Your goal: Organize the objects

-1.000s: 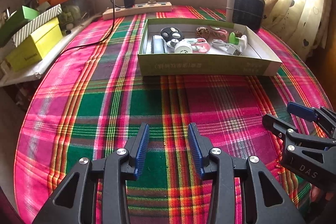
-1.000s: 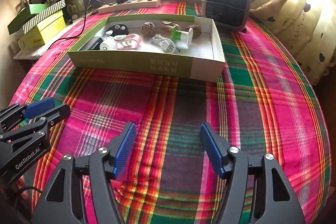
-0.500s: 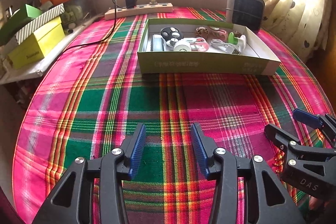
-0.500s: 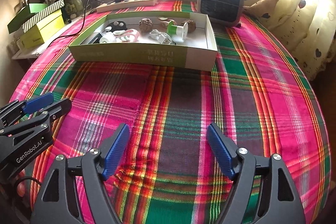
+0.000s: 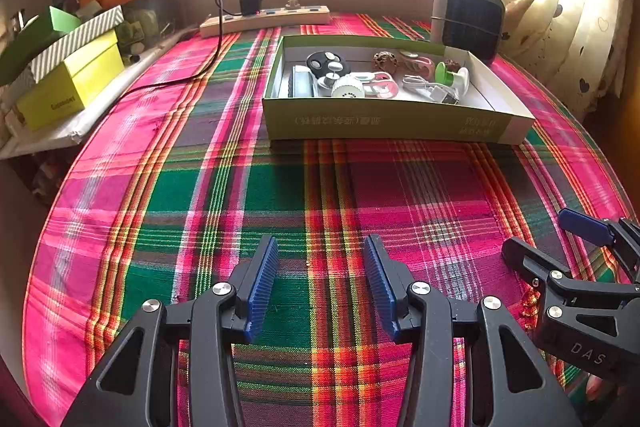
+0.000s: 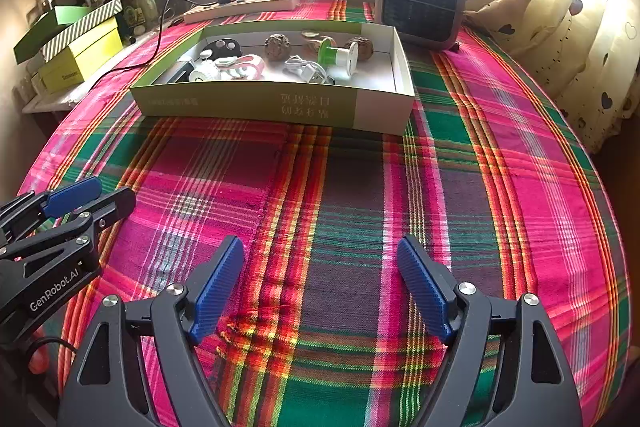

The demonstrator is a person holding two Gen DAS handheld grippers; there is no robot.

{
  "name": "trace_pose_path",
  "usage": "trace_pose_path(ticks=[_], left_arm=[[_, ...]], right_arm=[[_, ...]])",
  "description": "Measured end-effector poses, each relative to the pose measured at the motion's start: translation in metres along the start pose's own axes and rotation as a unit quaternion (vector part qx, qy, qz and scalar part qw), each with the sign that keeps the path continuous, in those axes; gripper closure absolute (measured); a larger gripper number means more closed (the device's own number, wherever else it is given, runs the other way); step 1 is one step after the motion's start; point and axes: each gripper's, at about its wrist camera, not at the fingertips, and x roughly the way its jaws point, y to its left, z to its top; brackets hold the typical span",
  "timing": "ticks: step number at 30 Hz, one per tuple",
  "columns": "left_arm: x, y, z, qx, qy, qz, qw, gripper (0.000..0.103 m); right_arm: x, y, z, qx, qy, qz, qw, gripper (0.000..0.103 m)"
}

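A shallow green cardboard box (image 5: pixel 380 123) lies on the plaid tablecloth (image 5: pixel 280 195) at the far middle. It holds a black key fob (image 5: pixel 326 61), a white round piece (image 5: pixel 348 89), a pink and white clip (image 5: pixel 380 85), a white cable (image 5: pixel 428 89), a green spool (image 6: pixel 334 55) and walnuts (image 6: pixel 277 46). My left gripper (image 5: pixel 320 243) hangs open over bare cloth in front of the box. Beside it on the right, my right gripper (image 6: pixel 320 243) has its jaws opening with nothing between them. Each gripper shows at the edge of the other's view.
A grey fan heater (image 6: pixel 420 3) stands behind the box's right end. A power strip (image 5: pixel 264 21) with a black charger and cord lies along the back wall. Yellow and green boxes (image 5: pixel 72 83) are stacked on a ledge at the left. Curtains (image 6: pixel 560 27) hang at the right.
The jaws of both grippers stand wider apart than a second ago, the right more so. Neither hand has shifted over the cloth.
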Motion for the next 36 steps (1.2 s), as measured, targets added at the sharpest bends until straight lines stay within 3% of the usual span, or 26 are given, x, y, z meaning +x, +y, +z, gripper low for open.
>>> trace_pose_path(ticks=[36], left_arm=[[-0.0008,-0.0001,0.0000,0.000,0.000,-0.001,1.0000,0.059]], right_arm=[[-0.0005,0.0010,-0.0001,0.000,0.001,0.000,1.000,0.022]])
